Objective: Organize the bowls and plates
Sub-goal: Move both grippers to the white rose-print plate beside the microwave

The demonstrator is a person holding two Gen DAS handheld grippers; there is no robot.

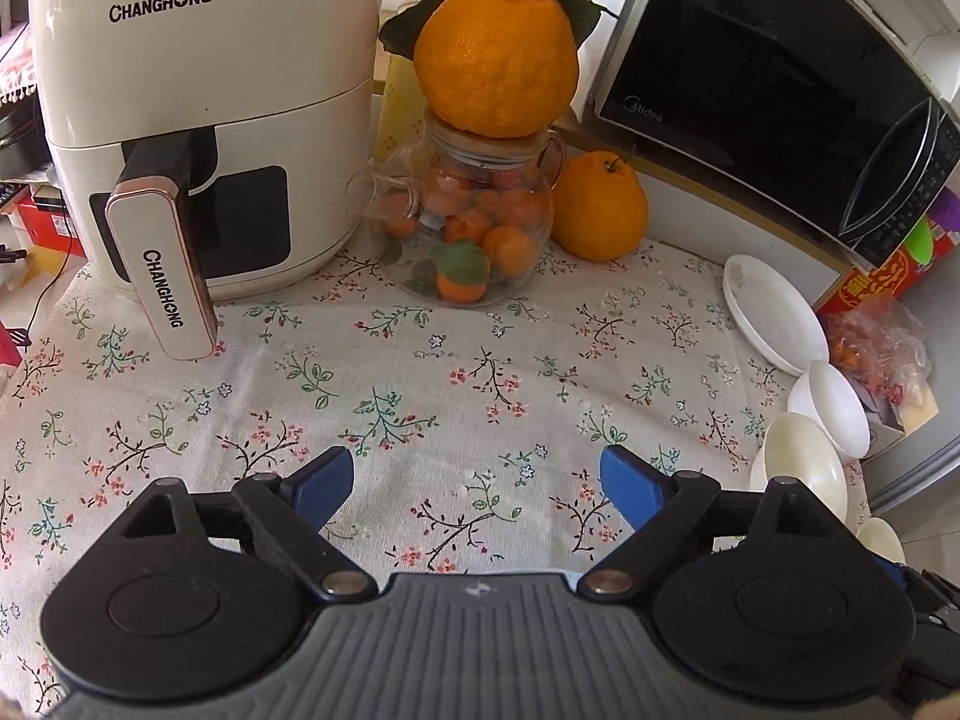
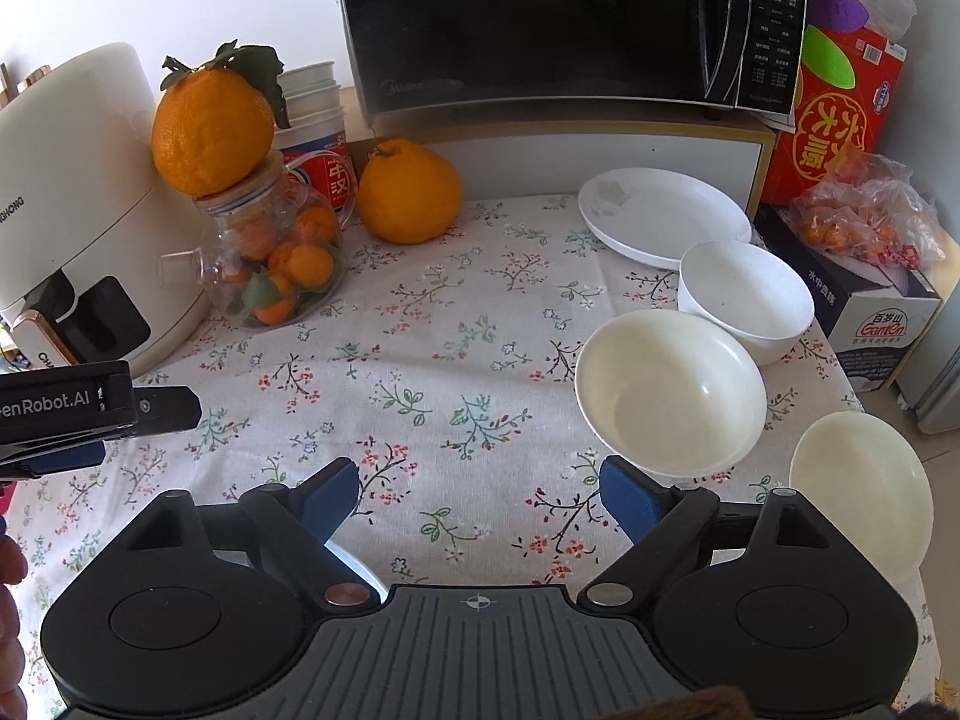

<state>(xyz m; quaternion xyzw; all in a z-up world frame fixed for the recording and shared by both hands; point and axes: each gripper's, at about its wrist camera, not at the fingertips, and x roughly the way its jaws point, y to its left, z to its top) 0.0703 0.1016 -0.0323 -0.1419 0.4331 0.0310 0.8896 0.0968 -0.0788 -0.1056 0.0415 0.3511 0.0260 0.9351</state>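
A: Going from the left — why is our left gripper (image 1: 474, 480) hovering where it is?

B: Its jaws are spread wide with nothing between them, over bare cloth (image 1: 420, 372) in front of the jar (image 1: 474, 222). We'd guess that open patch is meant as stacking room, since the fryer (image 1: 198, 114) sits left of the jar and the dishes are all well to its right.

A: And our right gripper (image 2: 480, 492)?

B: Released too, empty, with one blue finger (image 2: 630, 504) just beside the cream bowl (image 2: 669, 390). That bowl looks like the likeliest first pick.

A: Where are the rest?

B: All right of the jar: the plate (image 2: 660, 216) farthest back, below the microwave (image 2: 564, 24); the white bowl (image 2: 747, 297) overlapping its near edge from our view; another cream dish (image 2: 864, 492) nearest us, at the cloth's right edge.

A: What can't we make out?

B: That last dish is tilted and partly behind the gripper body — bowl or plate, we cannot tell. Whether the white bowl touches the plate is also unclear. Something pale under our right gripper's left finger is mostly covered.
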